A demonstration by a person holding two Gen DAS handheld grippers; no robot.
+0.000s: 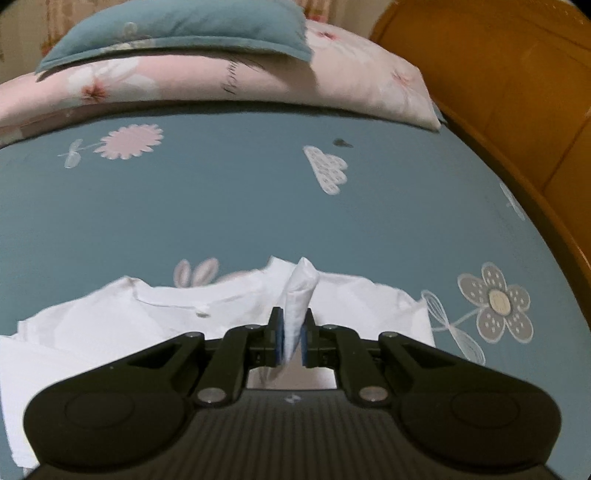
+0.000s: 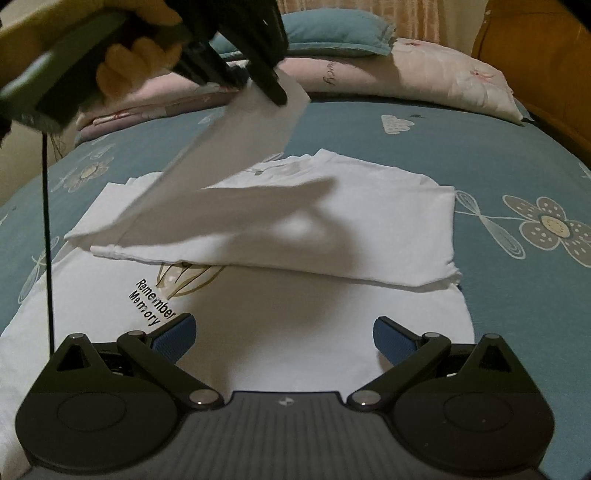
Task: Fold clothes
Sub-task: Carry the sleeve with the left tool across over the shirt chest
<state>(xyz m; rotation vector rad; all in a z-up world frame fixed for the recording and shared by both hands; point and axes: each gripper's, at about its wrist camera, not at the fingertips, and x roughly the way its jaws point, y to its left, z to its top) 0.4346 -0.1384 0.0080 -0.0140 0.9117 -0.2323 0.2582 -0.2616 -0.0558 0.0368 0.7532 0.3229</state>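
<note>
A white T-shirt (image 2: pixel 332 221) with black lettering lies on the blue bedsheet (image 2: pixel 498 155), its upper part folded over. One sleeve (image 2: pixel 251 125) is lifted off the shirt, pinched by my left gripper (image 2: pixel 277 94), which a hand holds at the upper left of the right wrist view. In the left wrist view the left gripper (image 1: pixel 293 341) is shut on that white cloth (image 1: pixel 301 295), a fold of it standing up between the pads. My right gripper (image 2: pixel 284 339) hovers open over the shirt's lower part, nothing between its blue pads (image 2: pixel 177 336).
Pink floral pillows (image 1: pixel 221 85) and a blue pillow (image 1: pixel 177 29) lie at the head of the bed. A wooden bed frame (image 1: pixel 517 92) runs along the right. A black cable (image 2: pixel 46 221) hangs down at the left of the right wrist view.
</note>
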